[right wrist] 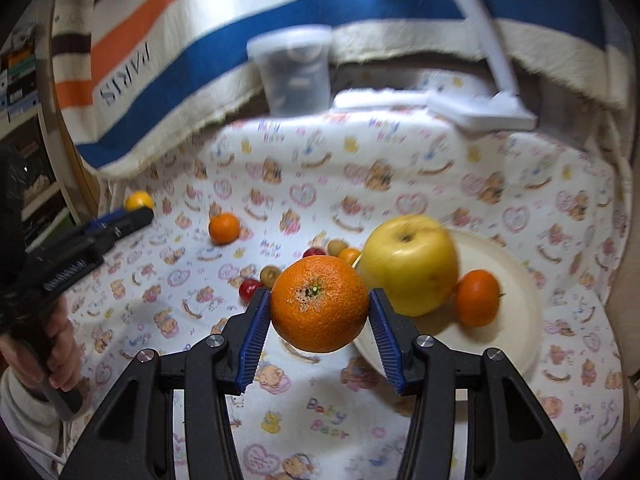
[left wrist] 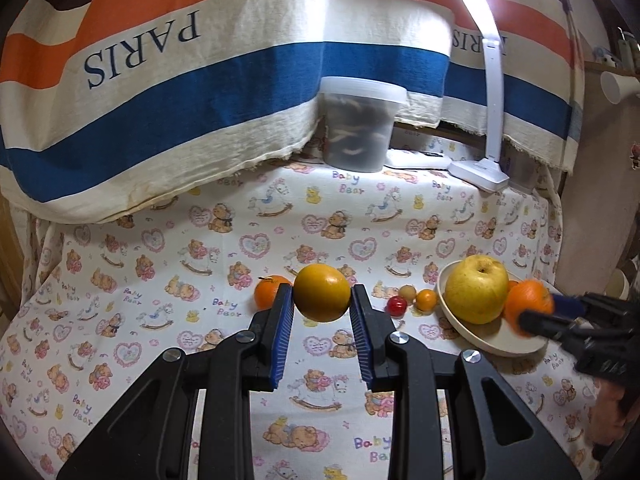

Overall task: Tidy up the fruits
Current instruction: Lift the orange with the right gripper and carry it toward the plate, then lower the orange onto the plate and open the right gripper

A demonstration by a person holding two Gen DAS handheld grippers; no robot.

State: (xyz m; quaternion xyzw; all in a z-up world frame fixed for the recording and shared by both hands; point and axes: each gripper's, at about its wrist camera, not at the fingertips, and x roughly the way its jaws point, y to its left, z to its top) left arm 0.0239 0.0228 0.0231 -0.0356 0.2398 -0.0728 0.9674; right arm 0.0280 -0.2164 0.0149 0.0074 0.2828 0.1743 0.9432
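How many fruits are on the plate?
2: a big yellow apple and a small orange tangerine beside it, both on the round cream plate. The big orange in the tongs is not on it. Others may hide behind the apple.

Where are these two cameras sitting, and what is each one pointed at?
Left wrist view: on the left hand-held gripper, looking along its blue fingers at the yellow-orange fruit it holds; the other gripper enters at right.
Right wrist view: on the right hand-held gripper, looking at its held orange; a hand shows at left.
Shared: plate, yellow apple, bear-print cloth.
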